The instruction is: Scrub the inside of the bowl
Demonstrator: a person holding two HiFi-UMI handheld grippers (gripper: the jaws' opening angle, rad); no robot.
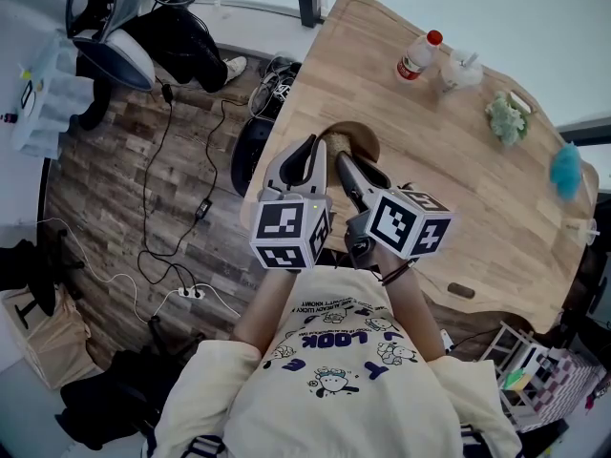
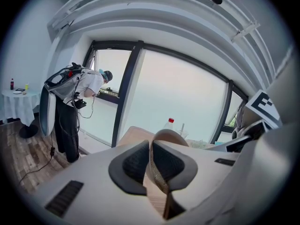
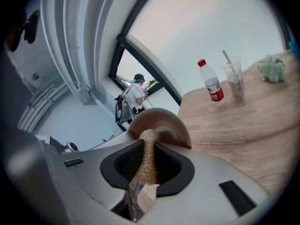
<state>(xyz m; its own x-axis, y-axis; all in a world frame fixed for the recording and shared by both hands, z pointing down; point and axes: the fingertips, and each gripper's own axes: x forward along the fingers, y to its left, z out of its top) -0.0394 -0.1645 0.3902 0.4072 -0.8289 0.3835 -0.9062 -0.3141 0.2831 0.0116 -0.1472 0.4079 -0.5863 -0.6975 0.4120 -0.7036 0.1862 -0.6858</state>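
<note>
A wooden tabletop (image 1: 496, 208) spread ahead and to the right of the right tool (image 1: 344, 163). Well beyond that tool, to its right, a red-capped bottle (image 1: 417, 57) stood upright, with a clear cup (image 1: 459, 71) and straw just beside it. Farther right lay a green clump (image 1: 506, 118), then a blue fluffy thing (image 1: 565, 170) near the edge. Left of the left tool (image 1: 307, 151), the wood floor (image 1: 105, 189) carried black cables (image 1: 158, 179) and a white power strip (image 1: 190, 293). Far ahead of the left tool, a person (image 2: 89, 86) bent by the window.
</note>
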